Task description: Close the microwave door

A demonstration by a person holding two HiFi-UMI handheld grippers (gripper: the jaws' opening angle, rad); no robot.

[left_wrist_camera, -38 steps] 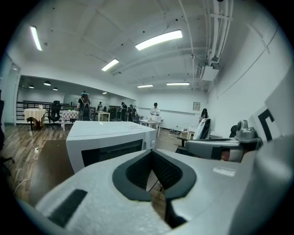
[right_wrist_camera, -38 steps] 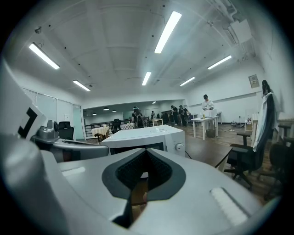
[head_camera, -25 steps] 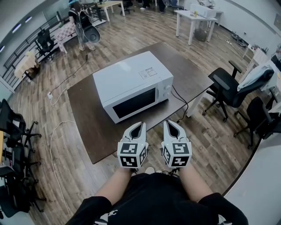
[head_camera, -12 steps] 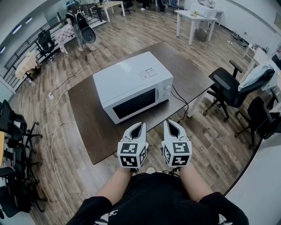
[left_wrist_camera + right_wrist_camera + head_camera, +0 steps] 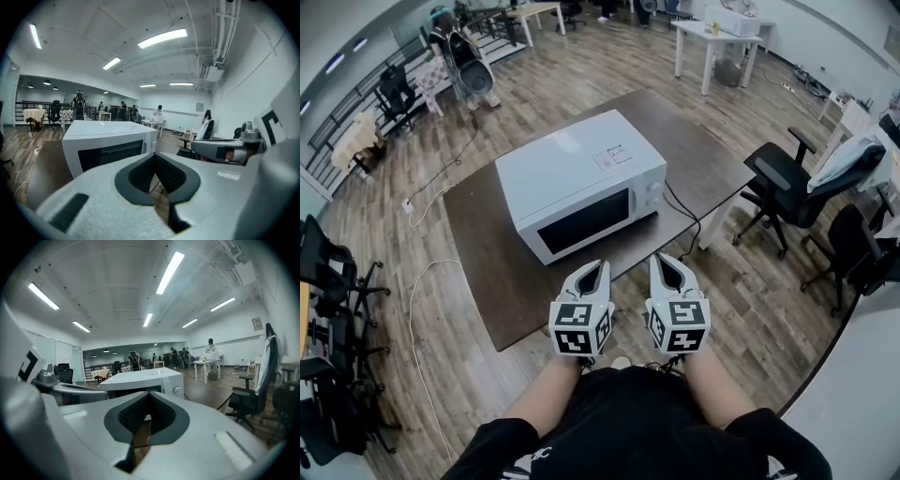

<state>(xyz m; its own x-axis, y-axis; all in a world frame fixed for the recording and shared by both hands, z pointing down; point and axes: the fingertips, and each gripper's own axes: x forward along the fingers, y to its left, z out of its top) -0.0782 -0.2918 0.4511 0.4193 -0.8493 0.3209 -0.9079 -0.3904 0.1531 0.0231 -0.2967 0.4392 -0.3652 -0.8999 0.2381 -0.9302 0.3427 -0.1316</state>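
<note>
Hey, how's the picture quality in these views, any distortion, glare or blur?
Head view: strong fisheye bows the table edges, even light, microwave sharp. Left gripper view: black round vignette, ceiling light blown out. Right gripper view: same vignette and glare.

The head view looks steeply down from above the person onto the microwave [image 5: 581, 183] and table [image 5: 502, 277]. The 2 gripper views look forward, low, nearly level, just off the table's near edge; all 3 share the microwave's front.

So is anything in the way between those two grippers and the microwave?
Nothing visible. Only a bare strip of table lies between the left gripper, the right gripper and the microwave, whose door already looks shut.
</note>
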